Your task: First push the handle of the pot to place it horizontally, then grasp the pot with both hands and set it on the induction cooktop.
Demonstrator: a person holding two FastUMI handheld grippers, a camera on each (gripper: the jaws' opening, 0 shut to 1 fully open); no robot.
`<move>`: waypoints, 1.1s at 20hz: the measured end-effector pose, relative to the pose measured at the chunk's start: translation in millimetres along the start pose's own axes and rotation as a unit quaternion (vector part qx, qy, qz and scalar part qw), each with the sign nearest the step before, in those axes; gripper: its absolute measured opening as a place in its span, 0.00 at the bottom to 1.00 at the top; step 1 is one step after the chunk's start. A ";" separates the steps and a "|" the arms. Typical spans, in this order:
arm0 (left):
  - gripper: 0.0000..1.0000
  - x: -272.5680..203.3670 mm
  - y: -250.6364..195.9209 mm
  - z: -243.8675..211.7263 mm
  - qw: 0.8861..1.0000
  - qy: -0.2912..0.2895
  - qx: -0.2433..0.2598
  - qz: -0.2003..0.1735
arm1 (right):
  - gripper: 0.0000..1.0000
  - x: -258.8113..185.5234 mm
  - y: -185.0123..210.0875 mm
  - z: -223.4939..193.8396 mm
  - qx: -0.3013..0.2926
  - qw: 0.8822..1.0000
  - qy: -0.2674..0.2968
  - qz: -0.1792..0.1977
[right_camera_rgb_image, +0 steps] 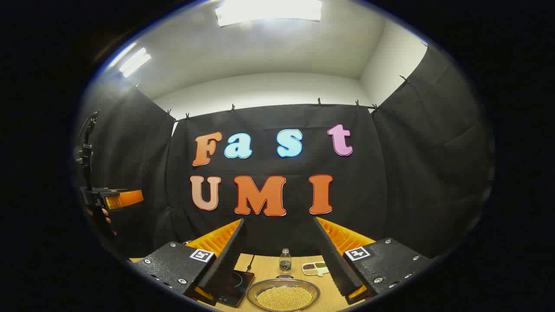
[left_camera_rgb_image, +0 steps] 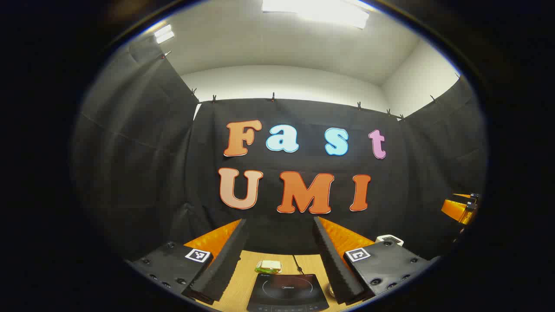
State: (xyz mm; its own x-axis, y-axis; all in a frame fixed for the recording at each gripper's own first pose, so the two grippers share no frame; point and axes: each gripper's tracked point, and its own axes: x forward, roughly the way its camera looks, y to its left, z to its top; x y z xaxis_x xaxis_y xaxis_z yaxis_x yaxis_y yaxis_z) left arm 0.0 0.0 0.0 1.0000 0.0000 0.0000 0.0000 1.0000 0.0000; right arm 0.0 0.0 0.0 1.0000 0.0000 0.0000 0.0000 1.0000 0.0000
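Observation:
In the right gripper view a round metal pot (right_camera_rgb_image: 283, 295) holding yellow grains sits on the wooden table (right_camera_rgb_image: 269, 262), low between my fingers, with a small loop at its far rim. The black induction cooktop (right_camera_rgb_image: 232, 284) lies just left of it. My right gripper (right_camera_rgb_image: 279, 220) is open, raised above the table, holding nothing. The left gripper view looks down on the cooktop (left_camera_rgb_image: 287, 291) between the fingers, and my left gripper (left_camera_rgb_image: 279, 221) is likewise open, high and holding nothing. Each gripper also appears at the edge of the other's view, the right gripper (left_camera_rgb_image: 459, 208) and the left gripper (right_camera_rgb_image: 115, 198) held by a hand.
Behind the pot stand a small clear bottle (right_camera_rgb_image: 285, 260) and a divided dish of beans (right_camera_rgb_image: 315, 268). Beyond the cooktop lies a small green and white pad (left_camera_rgb_image: 269, 265), and a cable (left_camera_rgb_image: 297, 262) runs back from it. Black cloth walls enclose the booth.

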 end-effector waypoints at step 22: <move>0.96 -6.9 1.6 5.1 1.000 -0.005 0.005 0.001 | 0.94 -11.2 9.2 8.0 -0.007 1.000 -0.009 0.009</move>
State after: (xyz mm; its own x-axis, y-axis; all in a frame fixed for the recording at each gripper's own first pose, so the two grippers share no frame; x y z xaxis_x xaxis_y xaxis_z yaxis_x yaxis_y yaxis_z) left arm -6.9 1.6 5.1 0.9999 0.0021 0.0100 -0.0022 1.0000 0.0095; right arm -11.2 9.2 8.0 0.9997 0.0181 0.0172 -0.0178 0.9997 -0.0141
